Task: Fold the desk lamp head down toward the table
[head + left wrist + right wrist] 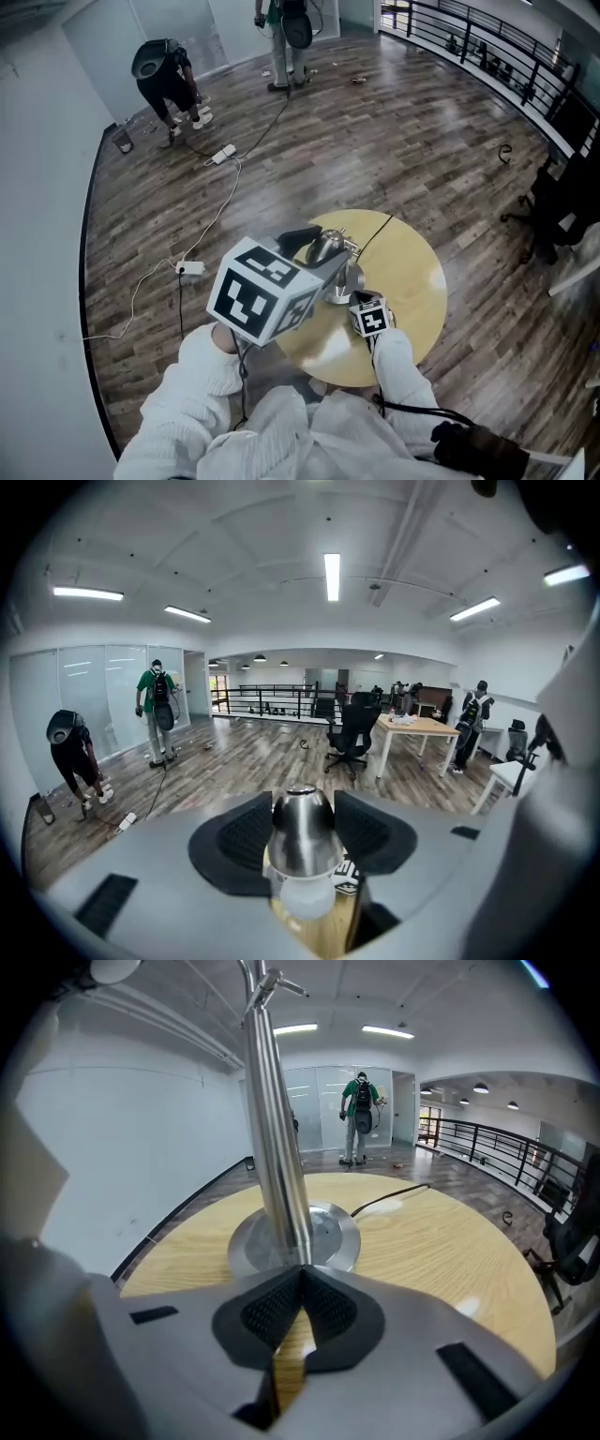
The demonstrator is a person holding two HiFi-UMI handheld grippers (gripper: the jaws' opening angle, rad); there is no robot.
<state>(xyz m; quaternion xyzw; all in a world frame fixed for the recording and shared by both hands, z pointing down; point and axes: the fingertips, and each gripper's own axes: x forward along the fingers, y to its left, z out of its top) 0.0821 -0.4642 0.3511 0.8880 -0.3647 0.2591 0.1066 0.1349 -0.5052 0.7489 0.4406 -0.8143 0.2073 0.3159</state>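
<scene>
The desk lamp stands on a round wooden table (412, 291). Its silver dome head (300, 832) with a white bulb points back at the left gripper view. My left gripper (302, 813) is open, and the head sits between its wide-spread black pads (244, 841). From the head view this gripper (314, 246) hovers at the lamp head (325, 247). My right gripper (300, 1274) is shut, its tips right at the foot of the steel pole (277, 1147), where the pole meets the round base (328, 1232). In the head view it (361, 298) sits beside the base.
The lamp's black cord (389, 1199) runs off the far table edge. Two people (169, 80) work on the wooden floor beyond, with cables and a power strip (223, 153). An office chair (352, 733), a desk (417, 728) and a railing (487, 47) stand farther off.
</scene>
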